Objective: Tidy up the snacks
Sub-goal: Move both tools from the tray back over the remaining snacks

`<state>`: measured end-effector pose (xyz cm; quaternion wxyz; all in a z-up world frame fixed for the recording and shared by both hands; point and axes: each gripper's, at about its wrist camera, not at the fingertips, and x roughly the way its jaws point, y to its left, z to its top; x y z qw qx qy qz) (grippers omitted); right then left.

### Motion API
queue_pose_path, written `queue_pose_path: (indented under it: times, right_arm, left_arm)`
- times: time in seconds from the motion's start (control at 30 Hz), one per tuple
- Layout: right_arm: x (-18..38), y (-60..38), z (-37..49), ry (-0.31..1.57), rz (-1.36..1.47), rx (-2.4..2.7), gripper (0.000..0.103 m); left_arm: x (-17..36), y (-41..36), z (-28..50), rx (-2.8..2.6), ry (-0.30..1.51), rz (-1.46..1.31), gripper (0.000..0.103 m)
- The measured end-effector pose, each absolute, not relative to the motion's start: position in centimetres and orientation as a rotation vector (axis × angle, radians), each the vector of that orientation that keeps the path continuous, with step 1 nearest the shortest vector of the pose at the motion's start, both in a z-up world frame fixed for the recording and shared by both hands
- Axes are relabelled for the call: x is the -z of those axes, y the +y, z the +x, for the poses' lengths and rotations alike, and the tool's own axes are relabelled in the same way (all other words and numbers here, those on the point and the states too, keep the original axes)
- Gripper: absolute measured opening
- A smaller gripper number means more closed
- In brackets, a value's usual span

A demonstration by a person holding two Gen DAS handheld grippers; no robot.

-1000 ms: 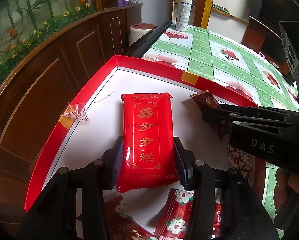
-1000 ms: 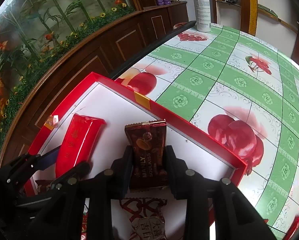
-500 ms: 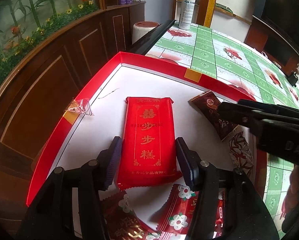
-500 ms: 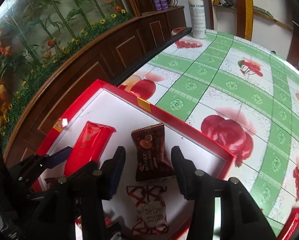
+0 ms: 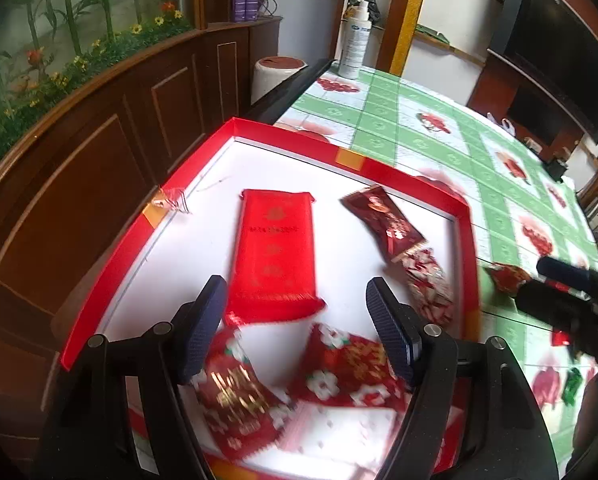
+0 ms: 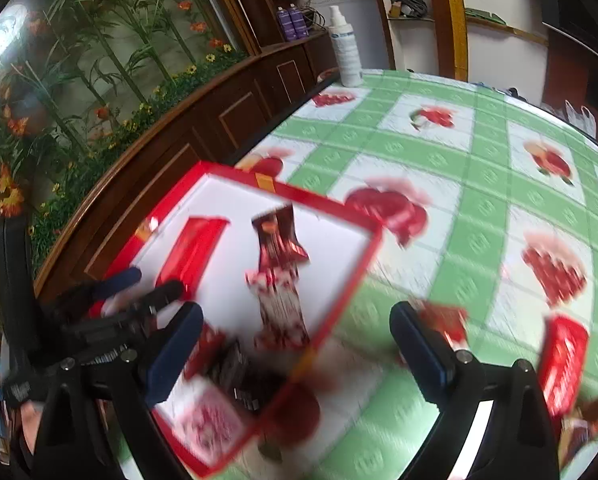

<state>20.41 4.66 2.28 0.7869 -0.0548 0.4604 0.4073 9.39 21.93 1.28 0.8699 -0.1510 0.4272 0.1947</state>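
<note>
A red box with a white floor holds several snacks. A long red packet lies flat in its middle, with a dark brown packet to its right. My left gripper is open and empty, hovering just behind the red packet. My right gripper is open and empty, raised over the box's right edge. The red packet and the brown packet also show in the right wrist view.
Red and white flowered packets lie at the near end of the box. Loose snacks, one of them a red packet, lie on the green checked tablecloth. A white bottle stands at the table's far edge, beside wooden panelling.
Both grippers opened, released their packets and pulled back and up. The right gripper has swung to the right, away from the box's middle. The red and brown packets now lie in the box.
</note>
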Motion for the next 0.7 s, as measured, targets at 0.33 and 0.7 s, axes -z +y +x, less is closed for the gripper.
queue_pose_path:
  times: [0.33,0.7]
  right_arm:
    - [-3.9,-6.4,18.0,1.031,-0.069,-0.774,0.096]
    - [-5.0,-16.5,16.7,1.025,-0.019,-0.598,0.096]
  left_arm:
    - [-3.8,17.8,7.5,-0.304,0.864,-0.305,0.072]
    - [-4.7,11.5,8.7,-0.155,0.896,-0.209,0.072]
